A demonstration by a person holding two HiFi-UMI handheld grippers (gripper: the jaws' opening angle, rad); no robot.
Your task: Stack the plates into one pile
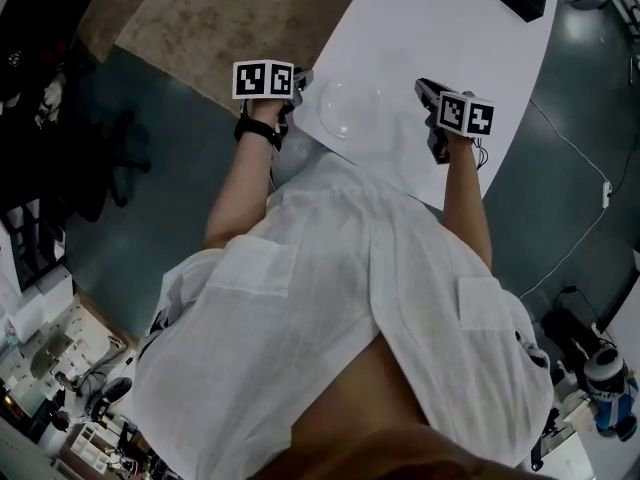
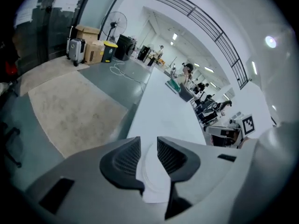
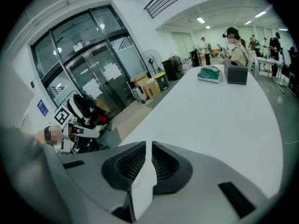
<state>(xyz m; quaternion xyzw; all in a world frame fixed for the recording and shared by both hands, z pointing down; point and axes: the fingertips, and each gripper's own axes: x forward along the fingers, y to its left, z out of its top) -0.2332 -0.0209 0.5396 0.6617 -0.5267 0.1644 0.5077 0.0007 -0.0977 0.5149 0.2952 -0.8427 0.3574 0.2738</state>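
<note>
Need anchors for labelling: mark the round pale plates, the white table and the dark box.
round pale plates (image 1: pixel 350 108), head view, their centre.
white table (image 1: pixel 450 28), head view, bare top.
dark box (image 3: pixel 237 73), right gripper view, front face.

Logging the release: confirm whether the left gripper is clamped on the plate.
No: the left gripper's jaws stand apart, and the plate lies on the table.
</note>
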